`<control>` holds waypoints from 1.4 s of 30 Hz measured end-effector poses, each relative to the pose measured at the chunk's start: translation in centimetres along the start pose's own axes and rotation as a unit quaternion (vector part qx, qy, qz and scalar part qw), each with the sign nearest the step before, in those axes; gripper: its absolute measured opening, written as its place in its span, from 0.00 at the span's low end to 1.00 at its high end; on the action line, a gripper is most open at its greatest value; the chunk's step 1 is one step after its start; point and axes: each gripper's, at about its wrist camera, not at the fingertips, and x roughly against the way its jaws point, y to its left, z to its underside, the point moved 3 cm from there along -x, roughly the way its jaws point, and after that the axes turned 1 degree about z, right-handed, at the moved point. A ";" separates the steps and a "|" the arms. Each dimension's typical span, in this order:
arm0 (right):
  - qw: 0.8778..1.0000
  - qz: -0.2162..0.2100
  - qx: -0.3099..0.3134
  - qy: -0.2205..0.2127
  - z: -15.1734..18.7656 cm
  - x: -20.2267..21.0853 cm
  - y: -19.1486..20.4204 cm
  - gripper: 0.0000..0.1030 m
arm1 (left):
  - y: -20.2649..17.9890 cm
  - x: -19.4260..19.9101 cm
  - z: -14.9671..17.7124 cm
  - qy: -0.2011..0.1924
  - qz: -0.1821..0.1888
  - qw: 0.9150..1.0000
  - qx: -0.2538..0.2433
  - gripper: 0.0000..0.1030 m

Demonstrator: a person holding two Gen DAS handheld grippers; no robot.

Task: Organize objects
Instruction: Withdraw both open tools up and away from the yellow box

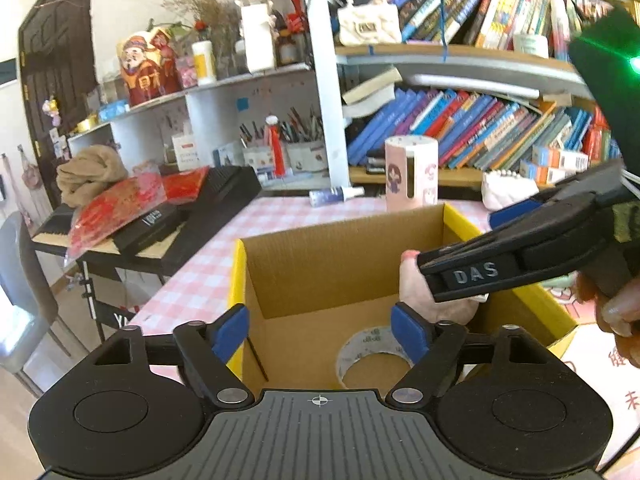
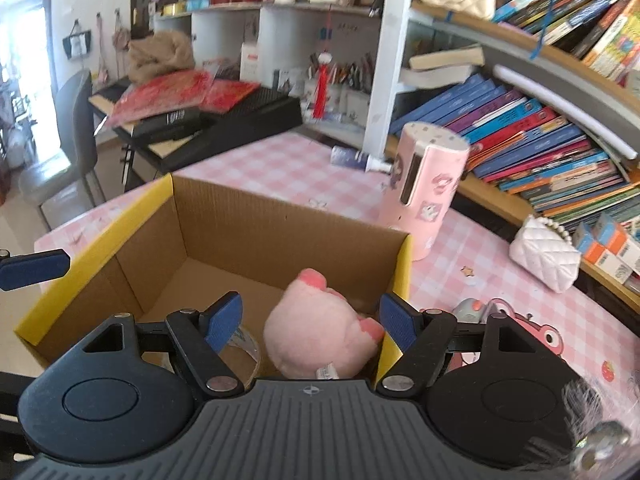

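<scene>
Open cardboard box (image 1: 344, 248) with yellow outer walls sits on the pink checked desk (image 2: 288, 168). Inside on the box floor: a tape roll (image 1: 374, 354) lying flat, and a pink plush toy (image 2: 320, 332) beside it, against the right wall. Left gripper (image 1: 320, 334) over the box, fingers (image 1: 230, 334) spread apart, nothing between them. Right gripper (image 2: 310, 322) over the plush, fingers (image 2: 396, 322) released, pads not touching the toy. Pink cylindrical holder (image 2: 428, 188) stands upright just behind the box. Small bottle (image 2: 356, 158) lies on its side near it. White quilted bag (image 2: 544, 260) on the desk at right.
</scene>
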 end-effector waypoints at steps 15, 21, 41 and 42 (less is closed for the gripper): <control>0.993 0.087 -0.057 -0.061 4.1 8.0 -0.3 0.76 | 1.7 4.9 2.0 -0.015 -0.002 0.999 0.039 0.85; 0.992 0.096 -0.071 -0.046 7.2 10.4 1.0 0.77 | 1.7 6.6 4.4 0.011 -0.003 0.999 0.042 0.85; 0.987 0.125 -0.096 0.014 17.0 15.0 5.4 0.83 | 1.2 11.5 11.5 0.091 0.025 0.995 0.039 0.85; 0.987 0.125 -0.097 0.017 17.3 15.2 5.5 0.83 | 1.1 11.6 11.7 0.093 0.029 0.995 0.038 0.85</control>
